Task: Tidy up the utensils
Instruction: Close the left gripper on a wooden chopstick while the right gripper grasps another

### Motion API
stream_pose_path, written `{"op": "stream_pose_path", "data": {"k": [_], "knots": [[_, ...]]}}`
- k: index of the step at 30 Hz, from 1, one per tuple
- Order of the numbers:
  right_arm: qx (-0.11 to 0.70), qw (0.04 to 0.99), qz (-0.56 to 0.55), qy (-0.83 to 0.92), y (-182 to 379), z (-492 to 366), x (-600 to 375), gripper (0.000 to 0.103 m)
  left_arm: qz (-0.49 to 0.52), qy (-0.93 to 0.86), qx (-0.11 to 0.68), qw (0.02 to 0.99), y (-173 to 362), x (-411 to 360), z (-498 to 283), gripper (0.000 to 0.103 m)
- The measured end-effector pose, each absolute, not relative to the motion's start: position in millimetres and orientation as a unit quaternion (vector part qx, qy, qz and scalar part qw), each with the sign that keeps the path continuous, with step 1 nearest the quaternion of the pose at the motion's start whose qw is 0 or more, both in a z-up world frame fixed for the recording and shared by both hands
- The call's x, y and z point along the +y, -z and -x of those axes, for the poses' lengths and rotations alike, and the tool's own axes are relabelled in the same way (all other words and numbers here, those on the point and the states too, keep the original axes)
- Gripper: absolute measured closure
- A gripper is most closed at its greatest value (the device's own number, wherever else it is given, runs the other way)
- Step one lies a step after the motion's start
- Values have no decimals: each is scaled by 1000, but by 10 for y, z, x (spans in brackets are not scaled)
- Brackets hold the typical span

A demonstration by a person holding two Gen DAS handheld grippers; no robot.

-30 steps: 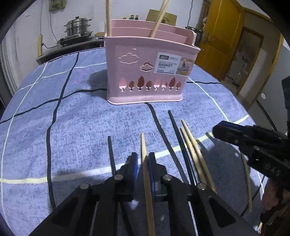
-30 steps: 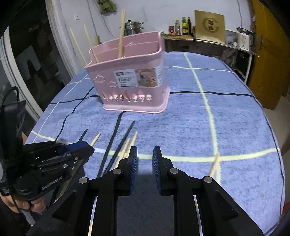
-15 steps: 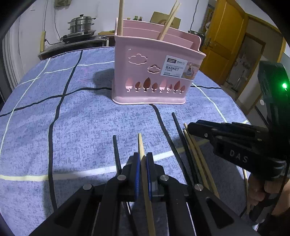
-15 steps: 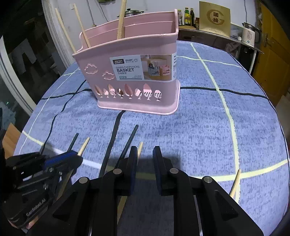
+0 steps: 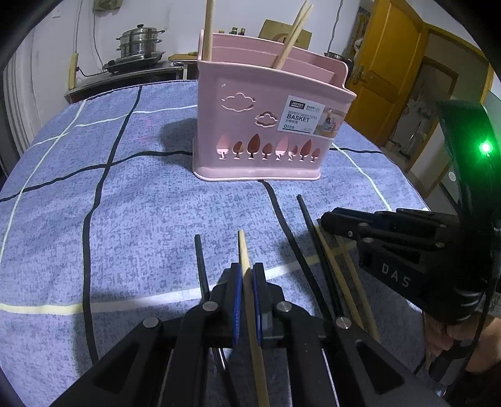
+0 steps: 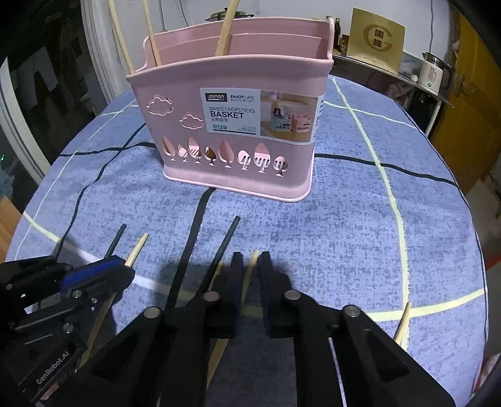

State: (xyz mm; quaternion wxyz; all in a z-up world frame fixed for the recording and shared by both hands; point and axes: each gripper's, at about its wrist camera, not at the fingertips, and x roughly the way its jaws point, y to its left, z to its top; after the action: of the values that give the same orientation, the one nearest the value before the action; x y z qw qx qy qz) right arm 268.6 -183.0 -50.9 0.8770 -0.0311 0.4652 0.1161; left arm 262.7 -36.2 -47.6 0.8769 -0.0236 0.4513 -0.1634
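A pink divided basket (image 5: 256,125) (image 6: 238,141) stands on the blue checked cloth with several wooden chopsticks (image 5: 206,28) upright in it. My left gripper (image 5: 245,266) (image 6: 123,274) is shut on a wooden chopstick (image 5: 242,247) that lies on the cloth. A black chopstick (image 5: 198,256) lies just left of it. My right gripper (image 6: 250,255) (image 5: 325,217) is closing around another wooden chopstick (image 6: 253,263), with a slit still showing beside it. A black chopstick (image 6: 228,238) and a second wooden one (image 5: 332,263) lie alongside.
One more wooden chopstick (image 6: 404,319) lies near the table's right front edge. A steamer pot (image 5: 139,40) and a kettle (image 6: 433,75) stand on counters behind the round table. A yellow door (image 5: 385,62) is at the right. A hand (image 5: 438,332) holds the right gripper.
The right gripper has come in closer to the basket and the left gripper, and its jaws have narrowed around a wooden chopstick. The left pads have drawn tight on their chopstick.
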Motion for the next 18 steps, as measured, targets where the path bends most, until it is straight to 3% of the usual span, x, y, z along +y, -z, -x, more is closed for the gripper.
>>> {"op": "stream_pose_path", "data": {"k": [8, 18], "knots": [[453, 882, 12, -131, 421, -2629, -1892, 99, 28, 167, 457, 873, 372, -437, -2681, 97], [388, 908, -24, -155, -145, -2393, -2127, 99, 23, 183, 398, 899, -260, -450, -2458, 97]]}}
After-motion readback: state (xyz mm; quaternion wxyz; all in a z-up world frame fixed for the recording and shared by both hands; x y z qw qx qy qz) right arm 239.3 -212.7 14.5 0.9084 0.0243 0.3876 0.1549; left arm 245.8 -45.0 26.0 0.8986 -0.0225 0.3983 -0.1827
